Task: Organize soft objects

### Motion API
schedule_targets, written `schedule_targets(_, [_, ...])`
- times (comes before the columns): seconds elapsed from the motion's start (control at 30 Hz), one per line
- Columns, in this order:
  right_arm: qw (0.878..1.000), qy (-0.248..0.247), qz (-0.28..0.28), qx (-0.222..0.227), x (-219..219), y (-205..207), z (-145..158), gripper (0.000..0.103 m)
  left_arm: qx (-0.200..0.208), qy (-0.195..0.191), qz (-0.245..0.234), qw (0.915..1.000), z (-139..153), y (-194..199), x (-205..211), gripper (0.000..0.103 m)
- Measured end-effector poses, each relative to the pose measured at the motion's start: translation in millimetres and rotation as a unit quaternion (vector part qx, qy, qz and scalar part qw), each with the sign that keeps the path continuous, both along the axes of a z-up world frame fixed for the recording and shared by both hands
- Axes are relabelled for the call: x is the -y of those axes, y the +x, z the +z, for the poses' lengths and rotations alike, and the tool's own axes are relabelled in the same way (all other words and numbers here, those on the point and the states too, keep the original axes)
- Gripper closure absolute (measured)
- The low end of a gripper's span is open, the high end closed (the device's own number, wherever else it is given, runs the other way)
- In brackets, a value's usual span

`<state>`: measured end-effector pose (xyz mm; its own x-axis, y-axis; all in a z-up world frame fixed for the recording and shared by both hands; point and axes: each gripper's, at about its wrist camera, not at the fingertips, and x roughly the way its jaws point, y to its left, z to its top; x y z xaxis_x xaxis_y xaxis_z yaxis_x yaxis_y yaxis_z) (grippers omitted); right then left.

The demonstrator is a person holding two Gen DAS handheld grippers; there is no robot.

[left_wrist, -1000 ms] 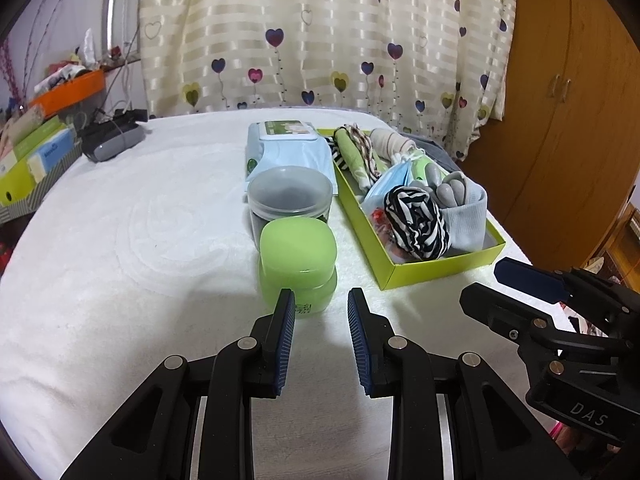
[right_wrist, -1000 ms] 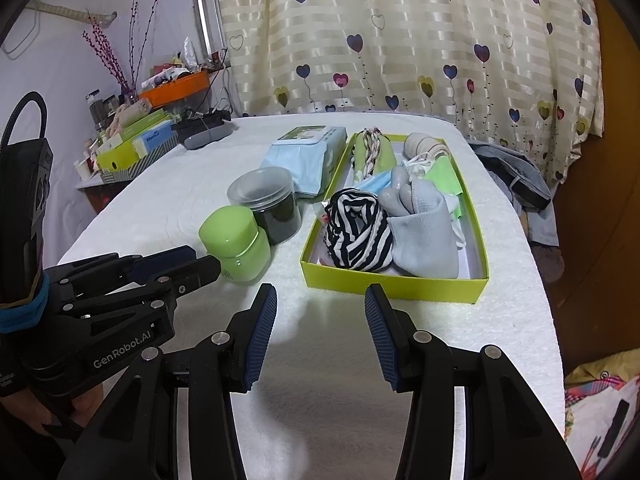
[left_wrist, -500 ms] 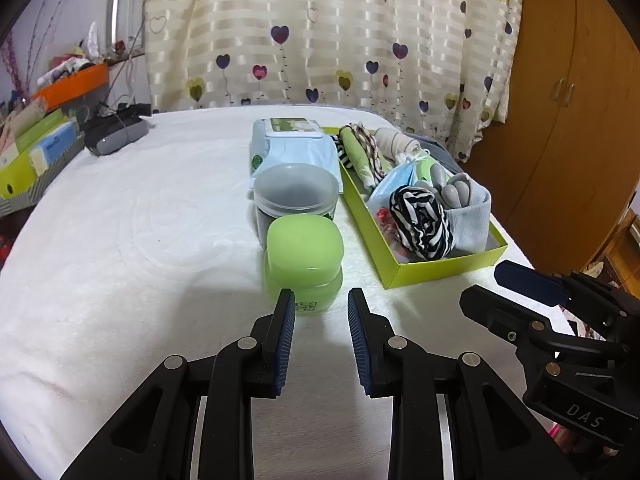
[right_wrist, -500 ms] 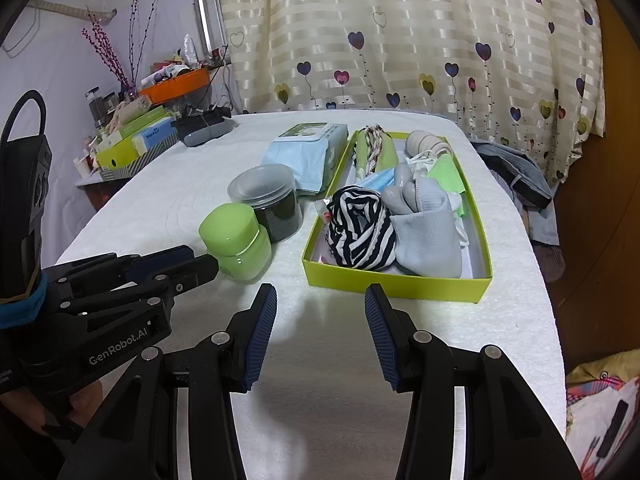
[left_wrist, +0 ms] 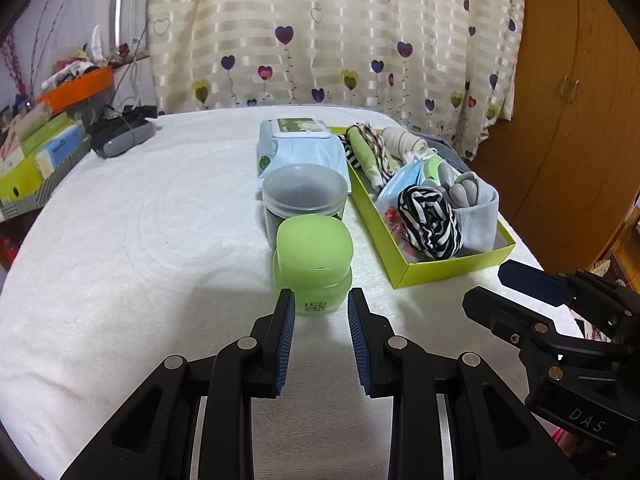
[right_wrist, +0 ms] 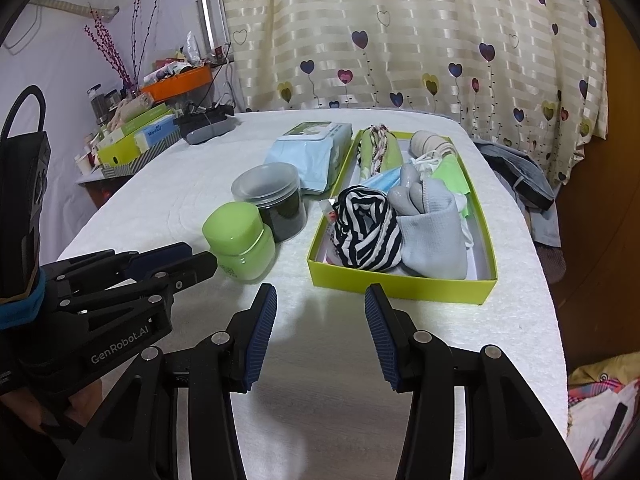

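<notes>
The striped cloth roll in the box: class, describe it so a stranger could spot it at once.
Find the green box on the white table, right of the two jars. At its near end, left of a grey sock, lies the cloth roll. It alone has black and white stripes.

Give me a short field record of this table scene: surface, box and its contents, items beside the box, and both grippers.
surface: white textured tablecloth
box: shallow lime-green cardboard box, open
box contents: black-and-white striped cloth roll, pale grey sock, blue face mask
beside box: lime-green plastic jar, clear-lidded dark jar, pale blue wipes pack
left gripper: open, empty, just short of the green jar
right gripper: open, empty
</notes>
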<state>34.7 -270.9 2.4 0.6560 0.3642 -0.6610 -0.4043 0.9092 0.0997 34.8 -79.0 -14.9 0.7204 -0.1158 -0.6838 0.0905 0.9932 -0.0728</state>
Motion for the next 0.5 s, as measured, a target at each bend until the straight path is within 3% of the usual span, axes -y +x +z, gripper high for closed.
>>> schedule_targets(0.5, [1.000, -0.001, 0.001, -0.001, -2.7, -0.5, -1.0, 0.056, 0.001, 0.004, -0.002, 1.0000, -1.3, -0.8, 0.4, 0.077])
